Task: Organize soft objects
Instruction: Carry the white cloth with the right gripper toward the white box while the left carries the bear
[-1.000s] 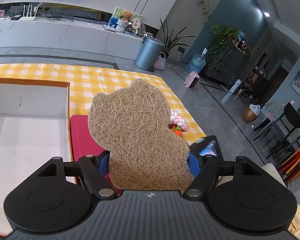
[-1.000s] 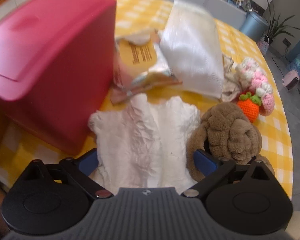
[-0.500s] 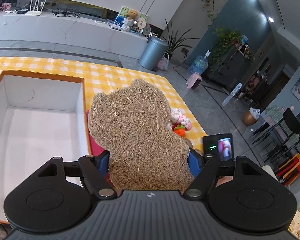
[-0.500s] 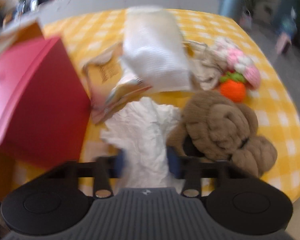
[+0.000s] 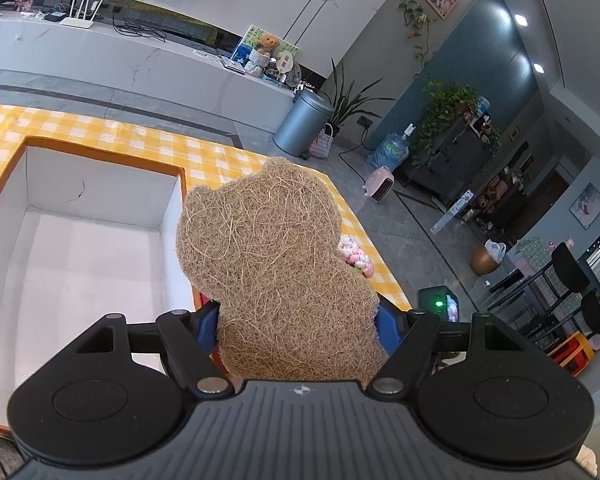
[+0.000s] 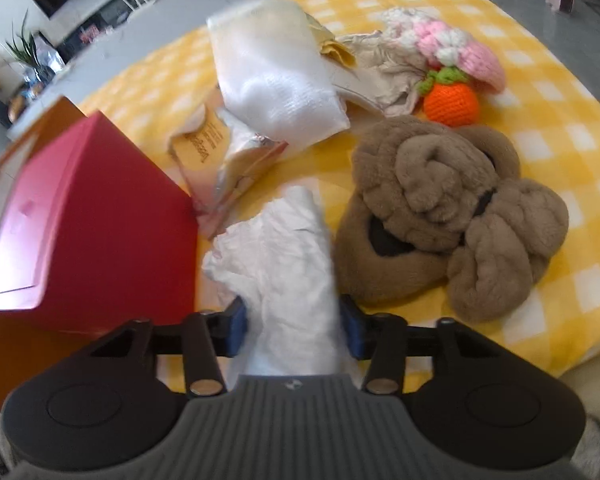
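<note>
Right claw (image 6: 294, 326) has closed, pinching white cloth (image 6: 284, 256); left claw (image 5: 298, 322) grips fiber pad (image 5: 276, 264).

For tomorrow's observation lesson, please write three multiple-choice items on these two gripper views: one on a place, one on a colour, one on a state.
1. Where does the open box lie relative to the bear-shaped fibre pad in the left wrist view?
A. left of it
B. right of it
C. on top of it

2. What colour is the crocheted ball?
A. blue
B. orange
C. black

3. What does the right gripper hold?
A. nothing
B. the brown plush
C. the crumpled white cloth

Answers:
1 A, its white inside fills the left of the frame.
2 B, orange with a green top.
3 C, the cloth sits pinched between the blue pads.
</note>
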`<action>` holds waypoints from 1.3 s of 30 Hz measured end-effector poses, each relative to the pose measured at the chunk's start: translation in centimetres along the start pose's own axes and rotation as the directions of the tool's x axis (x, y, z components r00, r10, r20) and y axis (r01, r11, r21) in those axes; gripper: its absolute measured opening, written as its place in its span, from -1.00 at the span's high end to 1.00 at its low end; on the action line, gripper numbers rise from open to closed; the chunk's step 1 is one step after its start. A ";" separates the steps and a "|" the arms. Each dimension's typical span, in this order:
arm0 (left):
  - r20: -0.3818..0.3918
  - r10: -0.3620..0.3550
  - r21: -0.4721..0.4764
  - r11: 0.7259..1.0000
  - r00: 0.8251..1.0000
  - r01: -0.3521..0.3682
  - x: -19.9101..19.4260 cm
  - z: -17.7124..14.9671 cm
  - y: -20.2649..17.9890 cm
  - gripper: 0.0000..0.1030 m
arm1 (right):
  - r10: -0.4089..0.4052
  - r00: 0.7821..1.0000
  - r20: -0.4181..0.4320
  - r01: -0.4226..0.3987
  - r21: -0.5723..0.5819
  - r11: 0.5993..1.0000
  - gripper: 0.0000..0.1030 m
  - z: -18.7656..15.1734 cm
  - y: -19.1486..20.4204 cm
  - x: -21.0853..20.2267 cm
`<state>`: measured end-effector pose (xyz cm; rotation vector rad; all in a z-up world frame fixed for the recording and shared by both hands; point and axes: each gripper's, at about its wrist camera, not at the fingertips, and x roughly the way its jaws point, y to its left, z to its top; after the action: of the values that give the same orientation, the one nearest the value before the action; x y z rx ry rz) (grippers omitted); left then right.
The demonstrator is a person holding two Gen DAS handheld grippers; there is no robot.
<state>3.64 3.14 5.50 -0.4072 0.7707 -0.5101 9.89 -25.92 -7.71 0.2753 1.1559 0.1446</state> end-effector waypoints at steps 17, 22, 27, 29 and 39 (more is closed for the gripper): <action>-0.013 -0.005 -0.016 1.000 1.000 0.005 -0.4 0.0 -0.1 -0.65 | -0.099 0.994 0.045 0.106 -0.220 0.970 0.59 -1.3 4.2 0.8; 0.009 0.023 -0.003 1.000 1.000 -0.023 -1.8 0.0 0.6 -0.65 | -0.063 0.993 0.099 0.080 -0.176 0.981 0.66 -1.4 3.0 -1.6; 0.031 0.076 -0.028 0.997 0.997 -0.075 -3.8 0.0 2.6 -0.65 | -0.031 0.977 0.213 0.057 -0.117 0.991 0.66 -1.8 2.1 -6.6; 0.057 0.117 -0.039 0.993 0.992 -0.115 -4.9 0.0 3.5 -0.65 | -0.003 0.966 0.259 0.033 -0.114 0.993 0.66 -2.5 2.5 -9.3; 0.066 0.192 -0.107 0.977 0.979 -0.184 -7.2 -0.6 7.7 -0.65 | 0.272 0.871 0.408 -0.163 -0.282 0.946 0.66 -2.9 12.5 -17.0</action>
<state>1.05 13.30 5.09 -0.4393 0.7549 -0.2774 0.76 -17.83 9.82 0.2099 0.6401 0.3995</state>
